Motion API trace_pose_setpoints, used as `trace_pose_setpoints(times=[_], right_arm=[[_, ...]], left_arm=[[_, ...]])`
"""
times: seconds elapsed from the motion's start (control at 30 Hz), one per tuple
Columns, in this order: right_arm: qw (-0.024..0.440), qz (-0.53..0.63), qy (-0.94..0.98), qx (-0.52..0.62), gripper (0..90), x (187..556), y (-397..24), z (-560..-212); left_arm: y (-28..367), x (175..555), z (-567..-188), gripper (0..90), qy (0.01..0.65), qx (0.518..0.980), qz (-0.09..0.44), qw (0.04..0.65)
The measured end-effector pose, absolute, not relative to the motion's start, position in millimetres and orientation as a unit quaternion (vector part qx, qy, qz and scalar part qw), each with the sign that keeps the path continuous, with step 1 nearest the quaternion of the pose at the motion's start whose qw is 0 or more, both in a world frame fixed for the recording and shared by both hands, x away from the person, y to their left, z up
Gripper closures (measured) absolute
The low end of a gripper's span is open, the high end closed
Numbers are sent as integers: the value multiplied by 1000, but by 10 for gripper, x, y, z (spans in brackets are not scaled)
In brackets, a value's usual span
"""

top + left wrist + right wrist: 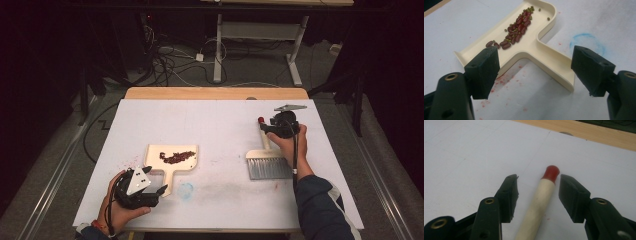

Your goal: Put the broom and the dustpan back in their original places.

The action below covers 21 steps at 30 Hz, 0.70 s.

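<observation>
The room is dim, its edges falling into black. A white sheet covers the table point(220, 125), leaving a strip of bare wood along the far edge. Beyond it, a tangle of cables point(170, 62) lies on the grey floor point(250, 75) beside a second desk's white legs point(218, 50).

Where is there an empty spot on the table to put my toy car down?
Bare room: the far strip beyond the dustpan and brush, and the middle between them. Crowded: near left by the left gripper, right side by the right gripper.
</observation>
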State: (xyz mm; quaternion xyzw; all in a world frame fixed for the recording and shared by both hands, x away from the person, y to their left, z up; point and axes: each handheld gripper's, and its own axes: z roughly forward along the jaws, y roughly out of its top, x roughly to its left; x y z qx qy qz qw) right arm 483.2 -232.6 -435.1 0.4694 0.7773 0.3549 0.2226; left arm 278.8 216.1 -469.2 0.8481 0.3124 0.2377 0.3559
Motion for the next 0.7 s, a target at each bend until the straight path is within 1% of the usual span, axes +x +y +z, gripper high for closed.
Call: trace_pose_setpoints(times=[0.23, 0.3, 0.7], right_arm=[[232, 371, 772, 461, 487, 4774, -2291, -4374], [231, 384, 769, 456, 495, 4736, -2286, -4353], [246, 424, 757, 432, 389, 4533, -2318, -4153]], left_arm=[[2165, 2797, -4685, 226, 313, 843, 252, 358], [2169, 2794, -4681, 225, 313, 842, 254, 358], [2143, 2780, -4674, 211, 311, 845, 254, 354]])
